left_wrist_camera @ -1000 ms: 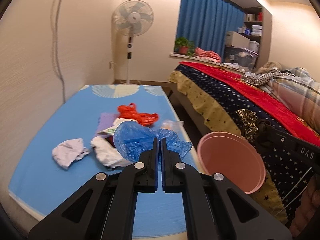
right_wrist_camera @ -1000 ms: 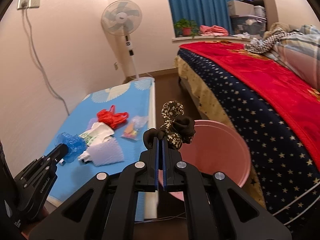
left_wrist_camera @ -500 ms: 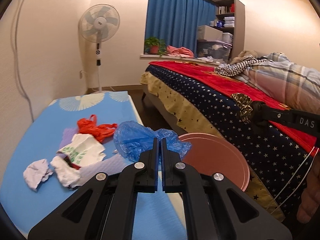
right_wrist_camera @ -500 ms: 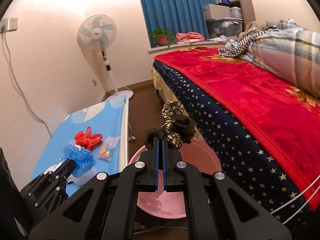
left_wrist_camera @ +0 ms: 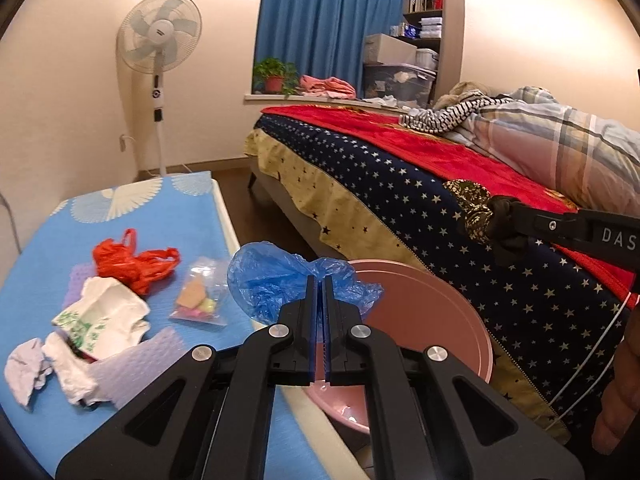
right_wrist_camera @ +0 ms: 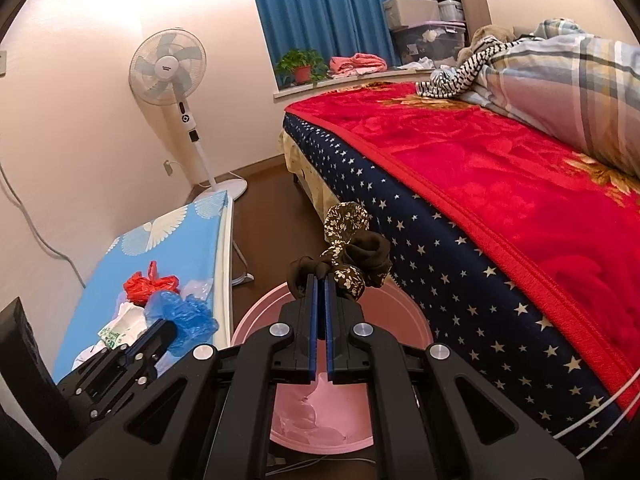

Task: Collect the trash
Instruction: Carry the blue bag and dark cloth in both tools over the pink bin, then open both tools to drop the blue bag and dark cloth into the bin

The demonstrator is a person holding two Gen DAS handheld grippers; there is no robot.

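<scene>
So both grippers are carrying something and the whole thing comes down to where the pink bin (right_wrist_camera: 384, 312) is sitting relative to each load. The right gripper (right_wrist_camera: 320, 280) is clenching a dark scrunched-up bit of floral cloth (right_wrist_camera: 348, 248), and from its own camera that cloth is hanging pretty much straight above the bin's opening, so I'd say the right one is nearer to a clean drop. The left gripper (left_wrist_camera: 319, 282) is pinching a crumpled blue plastic bag (left_wrist_camera: 280, 280), which is hovering right over the edge where the blue surface (left_wrist_camera: 48, 240) meets the bin's near rim, so it's needing a bit more travel to the right. Both are pointing forward and tilting slightly down. The red bag (left_wrist_camera: 132, 260), white wrappers (left_wrist_camera: 104, 316) and clear packet (left_wrist_camera: 200, 296) are lying on the surface, uncollected.
</scene>
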